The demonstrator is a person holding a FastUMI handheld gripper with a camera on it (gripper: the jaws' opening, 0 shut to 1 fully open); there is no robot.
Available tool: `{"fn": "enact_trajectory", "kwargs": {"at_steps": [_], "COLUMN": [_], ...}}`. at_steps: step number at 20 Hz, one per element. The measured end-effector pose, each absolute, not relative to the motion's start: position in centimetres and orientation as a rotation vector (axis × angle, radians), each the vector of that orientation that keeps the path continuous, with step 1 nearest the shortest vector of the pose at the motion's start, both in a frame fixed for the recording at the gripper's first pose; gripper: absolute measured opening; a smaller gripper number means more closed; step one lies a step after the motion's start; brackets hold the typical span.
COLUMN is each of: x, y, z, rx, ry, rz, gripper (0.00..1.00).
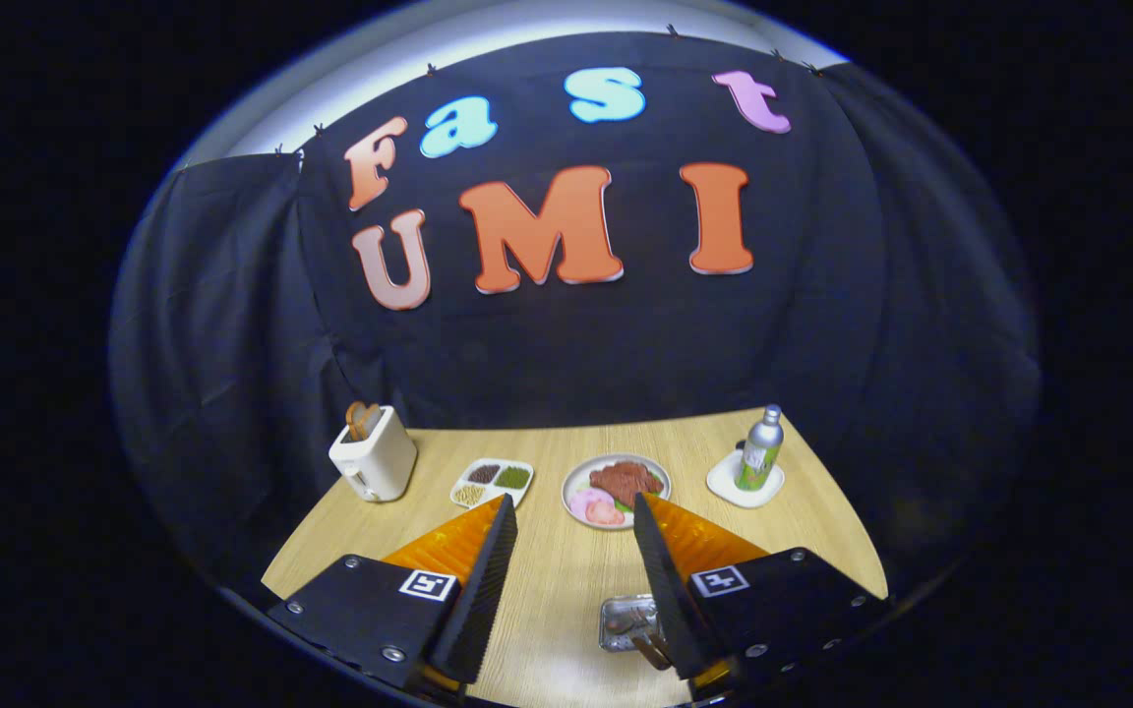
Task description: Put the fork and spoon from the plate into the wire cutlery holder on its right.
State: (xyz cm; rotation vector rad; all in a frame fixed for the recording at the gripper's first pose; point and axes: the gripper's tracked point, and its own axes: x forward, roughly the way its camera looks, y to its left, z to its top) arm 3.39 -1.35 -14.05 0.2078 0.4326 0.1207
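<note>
Hangs high over a light wooden table (547,580), gripper (573,501) pointed toward the far black cloth wall. Jaws spread wide apart, gripping nothing, only bare tabletop in the gap.

Close in, touching the inner edge of the right finger in the view and partly hidden behind it: a small shiny metal tray (618,621). Carries utensils (647,637) with dark handles, lying across it and running under that finger. Too small and too covered to tell fork from spoon, or how many.

Just beyond the fingertips, slightly toward the right finger: a round plate (571,484) with brown meat (626,480), pink slices and a bit of green. Beyond the left fingertip, just beside that plate: a white divided dish (493,482) with dark, green and yellowish fillings in separate compartments.

Farther left, well outside the left finger: a cream toaster (375,457), upright near the table's back corner, with bread slices (363,418) sticking out of the top.

Out past the right finger, well apart from the round plate: a silver-topped bottle (760,450) with a green label, upright on a small white dish (729,487) near the table's far right edge.
</note>
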Motion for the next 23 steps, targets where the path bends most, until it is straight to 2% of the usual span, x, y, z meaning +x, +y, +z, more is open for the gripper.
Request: {"fn": "enact_trajectory", "kwargs": {"at_steps": [1,2,4,13,19,23], "x": [3.7,4.0,4.2,5.6,5.7,6.0], "y": [-1.0,-0.6,0.5,0.8,1.6,1.6], "z": [-12.5,-11.1,-8.5,-0.8,1.9,1.3], "rx": [0.203,0.203,0.209,0.177,0.152,0.154], "ry": [0.385,0.340,0.262,0.031,-0.046,-0.046], "rz": [0.123,0.127,0.143,0.100,0.098,0.075], "gripper": [0.77,0.88,0.97,0.97,0.97,0.97]}}
